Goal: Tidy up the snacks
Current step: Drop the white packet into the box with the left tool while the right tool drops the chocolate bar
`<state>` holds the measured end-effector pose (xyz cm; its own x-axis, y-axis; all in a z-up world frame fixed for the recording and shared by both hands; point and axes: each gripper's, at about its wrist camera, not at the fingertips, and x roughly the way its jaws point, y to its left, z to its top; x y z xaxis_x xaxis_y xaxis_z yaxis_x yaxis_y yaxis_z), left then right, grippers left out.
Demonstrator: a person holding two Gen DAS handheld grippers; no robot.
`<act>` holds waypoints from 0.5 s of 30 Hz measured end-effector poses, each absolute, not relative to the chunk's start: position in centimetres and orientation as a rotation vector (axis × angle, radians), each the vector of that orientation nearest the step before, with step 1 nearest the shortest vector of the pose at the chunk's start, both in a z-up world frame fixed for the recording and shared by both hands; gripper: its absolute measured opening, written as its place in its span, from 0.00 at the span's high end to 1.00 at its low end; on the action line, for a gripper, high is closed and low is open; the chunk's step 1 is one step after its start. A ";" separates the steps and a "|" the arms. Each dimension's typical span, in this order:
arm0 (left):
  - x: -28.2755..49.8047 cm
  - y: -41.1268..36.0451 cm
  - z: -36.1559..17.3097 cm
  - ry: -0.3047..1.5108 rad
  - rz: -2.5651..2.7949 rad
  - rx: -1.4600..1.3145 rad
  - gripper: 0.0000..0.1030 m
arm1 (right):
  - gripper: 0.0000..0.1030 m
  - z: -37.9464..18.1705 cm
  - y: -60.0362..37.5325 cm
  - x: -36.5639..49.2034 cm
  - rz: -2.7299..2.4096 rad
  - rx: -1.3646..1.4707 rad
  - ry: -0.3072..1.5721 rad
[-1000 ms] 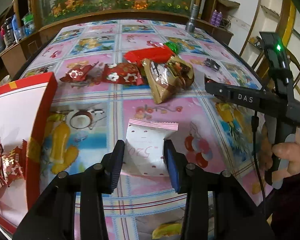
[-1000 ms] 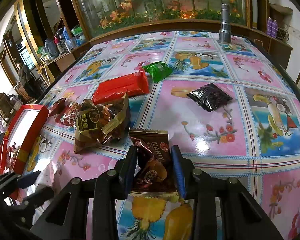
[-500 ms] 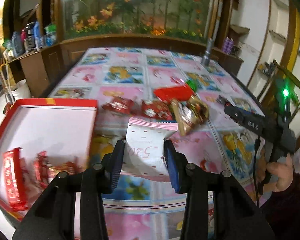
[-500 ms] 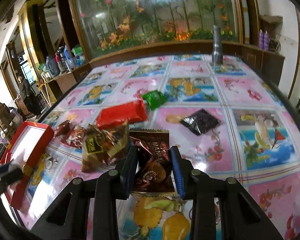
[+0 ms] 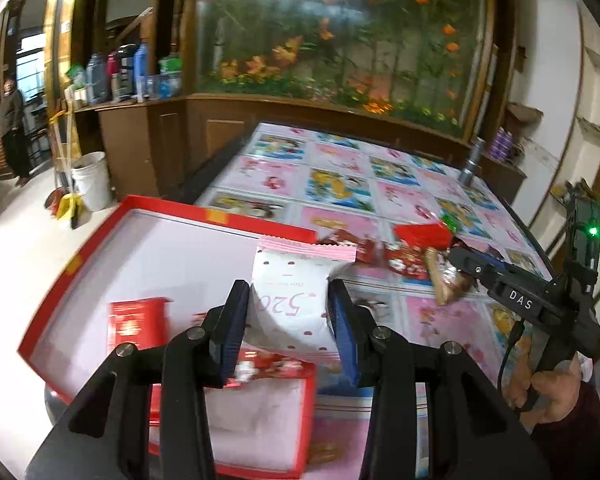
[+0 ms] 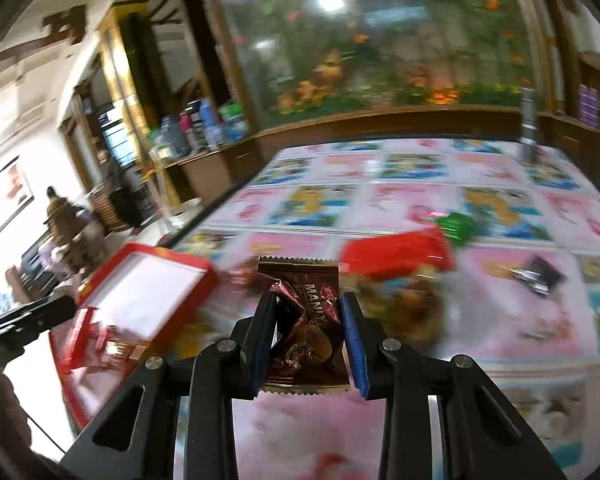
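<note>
Because the snacks are being gathered into one container, each item below is noted with the reason for its position.

Red box: sits at the table's left edge, lid off, white floor exposed, so packets can be dropped in; red packets already lie inside.
Left gripper: fingers clamped on the white pink-edged packet, held above the box interior, judged ready for release.
Right gripper: fingers closed on the brown chocolate packet, carried clear of the tablecloth, aimed toward the box.
Loose pile: red, green and brown packets remain mid-table, awaiting collection.
</note>
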<state>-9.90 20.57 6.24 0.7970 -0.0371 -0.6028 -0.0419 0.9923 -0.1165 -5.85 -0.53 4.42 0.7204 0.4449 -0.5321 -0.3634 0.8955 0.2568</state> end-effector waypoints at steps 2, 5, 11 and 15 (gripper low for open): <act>-10.2 21.7 6.3 0.639 0.027 -0.138 0.63 | 0.68 4.9 1.9 -5.7 0.502 0.131 0.630; -10.8 23.6 6.3 0.624 0.066 -0.162 0.63 | 0.68 5.6 5.7 -5.9 0.579 0.100 0.636; -11.2 26.2 5.5 0.625 0.109 -0.199 0.63 | 0.68 5.8 12.8 -7.1 0.700 0.009 0.647; -11.5 27.3 4.9 0.632 0.121 -0.210 0.63 | 0.68 5.0 16.6 -7.8 0.762 -0.030 0.680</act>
<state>-11.45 27.25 4.90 0.8006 0.0480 -0.5973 -0.1756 0.9718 -0.1573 -7.85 16.62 5.00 0.5223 0.6268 -0.5782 -0.6456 0.7337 0.2121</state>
